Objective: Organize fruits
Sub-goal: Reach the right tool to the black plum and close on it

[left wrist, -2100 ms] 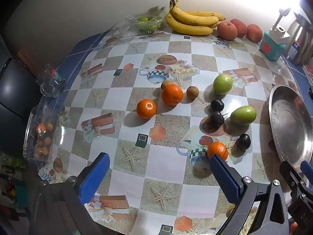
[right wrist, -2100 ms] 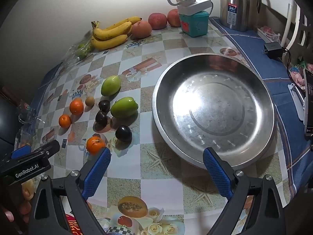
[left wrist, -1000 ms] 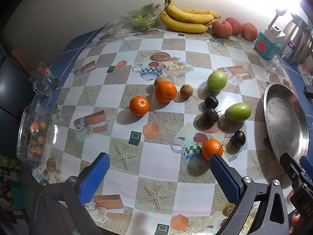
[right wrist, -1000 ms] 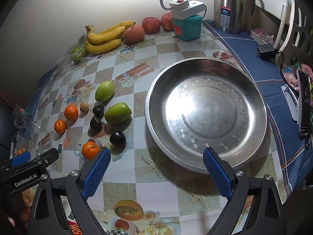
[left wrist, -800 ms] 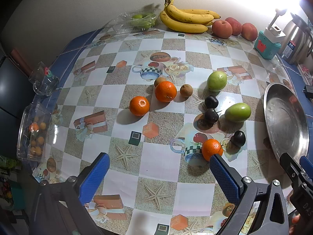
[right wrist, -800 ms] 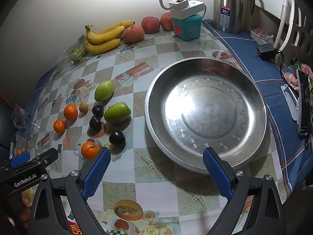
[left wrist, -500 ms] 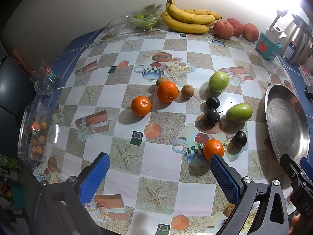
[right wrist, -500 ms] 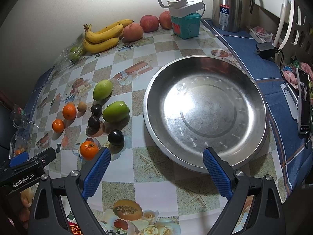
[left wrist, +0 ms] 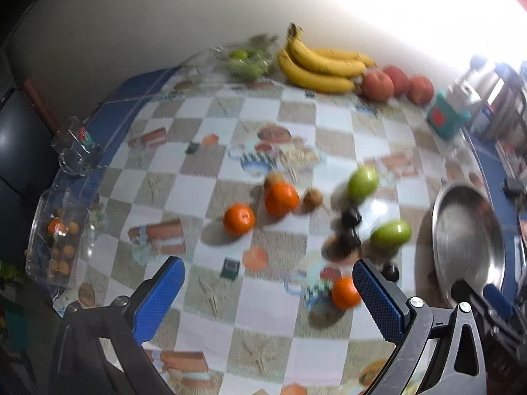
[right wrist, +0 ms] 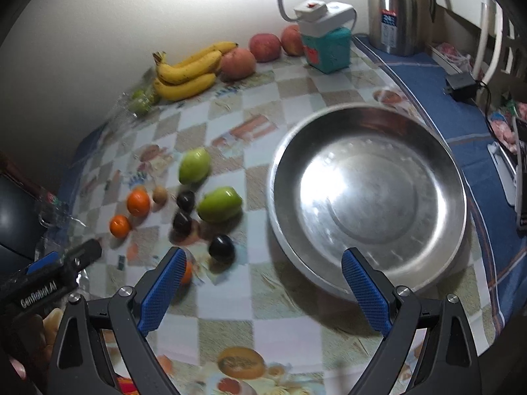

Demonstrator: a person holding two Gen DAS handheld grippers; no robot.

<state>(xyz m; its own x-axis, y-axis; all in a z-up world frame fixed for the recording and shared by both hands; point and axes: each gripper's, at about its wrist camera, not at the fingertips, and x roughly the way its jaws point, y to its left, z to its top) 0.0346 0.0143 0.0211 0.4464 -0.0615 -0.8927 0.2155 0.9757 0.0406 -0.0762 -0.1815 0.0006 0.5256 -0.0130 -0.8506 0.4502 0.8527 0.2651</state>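
A large steel bowl [right wrist: 369, 197] lies bare on the checked tablecloth, right of a loose cluster of fruit. The cluster holds two green mangoes [right wrist: 219, 204] [left wrist: 390, 234], three dark plums [right wrist: 221, 245], three oranges [left wrist: 281, 198] and a small brown fruit [left wrist: 312, 197]. One orange [left wrist: 344, 293] lies just left of my left gripper's right finger. Bananas [left wrist: 321, 67] and red apples [left wrist: 377, 85] line the back wall. My left gripper [left wrist: 268, 293] hangs open above the table's near part. My right gripper [right wrist: 262, 283] is open too, between the nearest plum and the bowl's near rim.
A teal box with a white lamp [right wrist: 326, 44] and a steel thermos [right wrist: 398, 10] stand at the back right. A clear box of small orange fruit [left wrist: 57, 237] and a glass [left wrist: 75, 151] sit at the left edge. A bag of green fruit [left wrist: 247, 61] lies by the bananas.
Both views have shifted and blurred with motion. The right gripper has moved left, toward the fruit cluster, so the bowl sits further right in its view. Nothing has been picked up.
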